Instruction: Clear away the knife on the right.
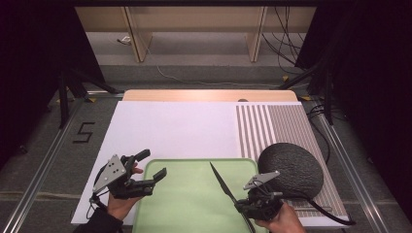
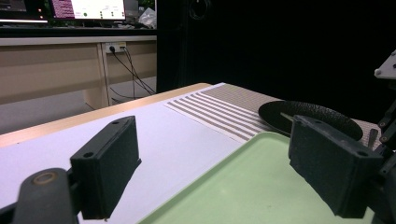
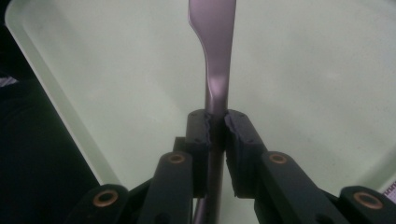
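Left gripper [image 1: 154, 168] hovers at the green tray's [image 1: 194, 204] left rim, jaws wide apart, nothing between them. Right gripper [image 1: 236, 204] has its jaws clamped on the handle of a knife [image 1: 221, 182], blade raised over the tray. The right gripper view confirms the pinch on the handle [image 3: 215, 126]; the left gripper view shows the dark melon [image 2: 310, 114] flat-side up. White sheet [image 1: 170, 128] and striped mat [image 1: 277, 124] cover the desk; cables lie on the floor behind.
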Available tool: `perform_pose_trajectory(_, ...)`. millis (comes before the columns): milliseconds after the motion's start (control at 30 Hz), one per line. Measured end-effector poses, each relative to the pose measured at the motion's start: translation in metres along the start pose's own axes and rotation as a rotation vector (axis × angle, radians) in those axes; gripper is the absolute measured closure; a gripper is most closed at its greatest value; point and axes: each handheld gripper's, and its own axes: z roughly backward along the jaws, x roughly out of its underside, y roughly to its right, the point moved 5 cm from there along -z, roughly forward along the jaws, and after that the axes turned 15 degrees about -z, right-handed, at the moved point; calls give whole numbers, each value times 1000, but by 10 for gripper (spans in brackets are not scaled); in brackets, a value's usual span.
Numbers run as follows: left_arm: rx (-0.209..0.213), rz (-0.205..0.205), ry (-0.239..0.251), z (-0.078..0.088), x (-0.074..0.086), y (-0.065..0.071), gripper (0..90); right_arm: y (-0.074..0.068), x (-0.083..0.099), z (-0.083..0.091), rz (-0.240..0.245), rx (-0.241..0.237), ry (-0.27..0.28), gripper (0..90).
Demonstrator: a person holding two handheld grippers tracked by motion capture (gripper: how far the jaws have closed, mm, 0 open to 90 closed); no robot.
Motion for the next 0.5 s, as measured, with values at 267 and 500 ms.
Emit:
perform_pose_trajectory(267, 0, 0, 0, 0, 0, 0, 160, 3, 6, -8, 17, 55, -84, 804)
perform_pose_trajectory(500, 1, 0, -1, 0, 0, 0, 160, 5, 8, -12, 32, 110, -117, 804)
